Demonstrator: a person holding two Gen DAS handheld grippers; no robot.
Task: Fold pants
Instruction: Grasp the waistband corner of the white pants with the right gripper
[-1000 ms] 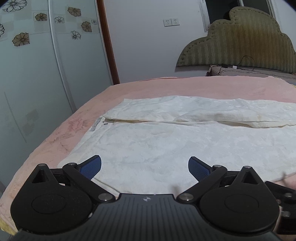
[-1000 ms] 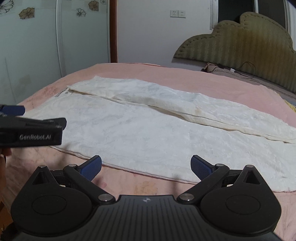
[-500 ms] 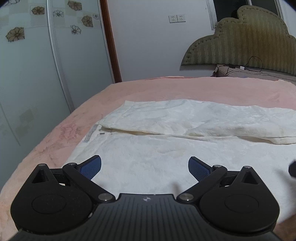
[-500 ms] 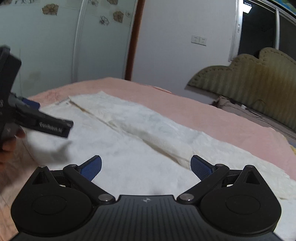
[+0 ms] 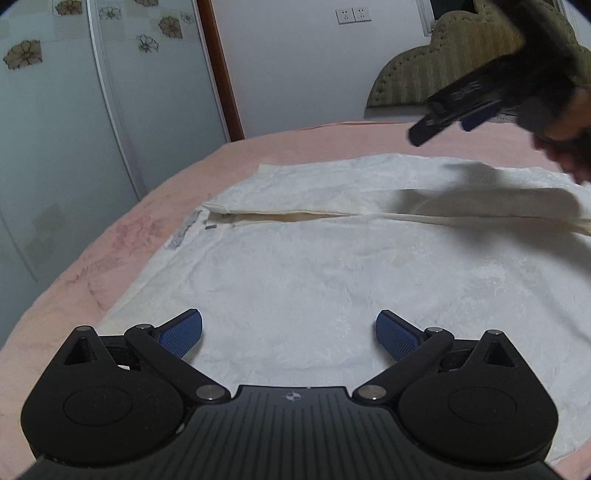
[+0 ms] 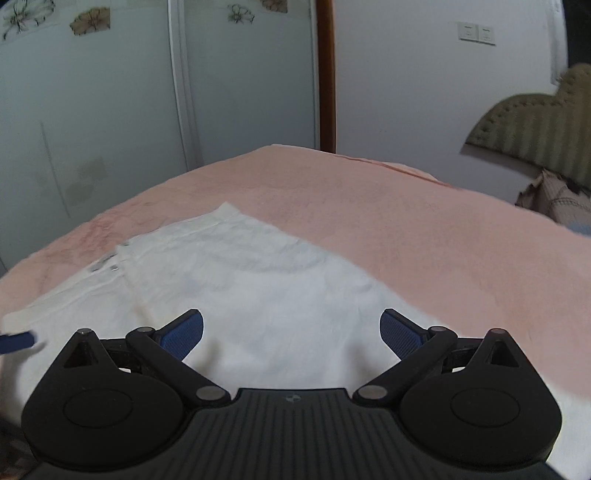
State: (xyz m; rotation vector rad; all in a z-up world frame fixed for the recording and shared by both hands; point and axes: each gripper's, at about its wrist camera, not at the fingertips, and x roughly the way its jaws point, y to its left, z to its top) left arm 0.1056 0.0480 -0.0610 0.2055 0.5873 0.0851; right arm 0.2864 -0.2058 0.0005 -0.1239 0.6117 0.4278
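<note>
A: Where are the pants [image 5: 332, 280] now?

B: They lie flat on the pink bed [image 5: 122, 251], spread out wide. In the left wrist view, one white leg lies toward the far side of the bed and the other is nearer, with a long seam line between them. The waist end points to the left edge of the bed, the side of the wardrobe doors [image 5: 74, 129].

A: And the left gripper [image 5: 289, 332]?

B: Its two blue fingers [image 5: 181, 334] stand wide apart and nothing is between them. It hovers over the near leg of the pants, close to the near edge of the bed. I cannot tell if it touches the cloth.

A: The right gripper [image 6: 291, 332]?

B: Also released, the blue fingers [image 6: 400, 336] are far from each other and hold nothing. In its own view it is above the far leg, near the waist corner. In the left wrist view you see it at the upper right, blurred, held by a hand [image 5: 565, 147], and its shadow falls on the far leg.

A: What else is around?

B: A padded green headboard [image 5: 461, 62] stands at the right end of the bed, and a white wall with sockets [image 5: 349, 15] is behind. A brown door frame [image 6: 327, 74] stands beside the wardrobe.
</note>
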